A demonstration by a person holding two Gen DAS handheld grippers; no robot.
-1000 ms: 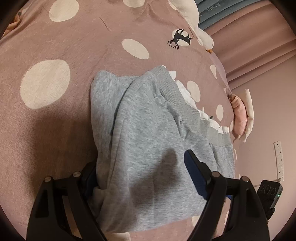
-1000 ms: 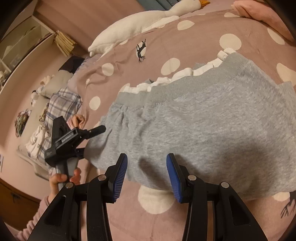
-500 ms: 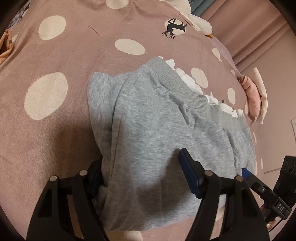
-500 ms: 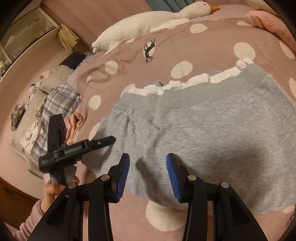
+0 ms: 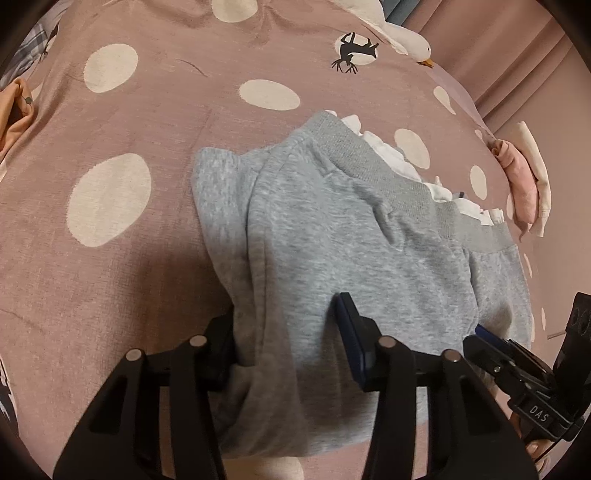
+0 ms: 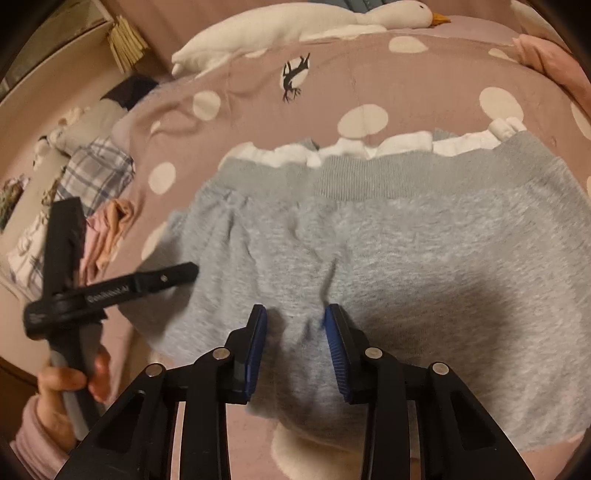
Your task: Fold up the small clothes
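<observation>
garment: we've got a small grey sweatshirt [image 5: 354,258] lying on the bed [image 5: 110,258], folded over on itself with the ribbed hem and some white fabric [image 5: 391,158] peeking out along the far edge, straight ahead of both tools.

left tool [image 5: 288,336]: jaws spread wide, straddling the near-left corner of the grey fabric. Cloth sits bunched between the fingers, but we can't say it's clamped, looks more like it's just draped through.

right tool [image 6: 295,328]: jaws at a middling gap over the near edge, with a little ridge of cloth rising between the blue pads [image 6: 338,343]. Not pinched as far as we can tell.

step: looks to us like we're lining up a grip on the near edge for the next fold, both tools side by side along that hem-side.

next move: probably needs both tools to close on the near edge evenly, picking up all the layers, then carrying it away from us toward the ribbed band.

around it: plush goose [image 6: 295,22] beyond the garment, pink clothes [image 5: 524,184] off to the left tool's right, plaid fabric [image 6: 92,166] way left of the right tool.
</observation>
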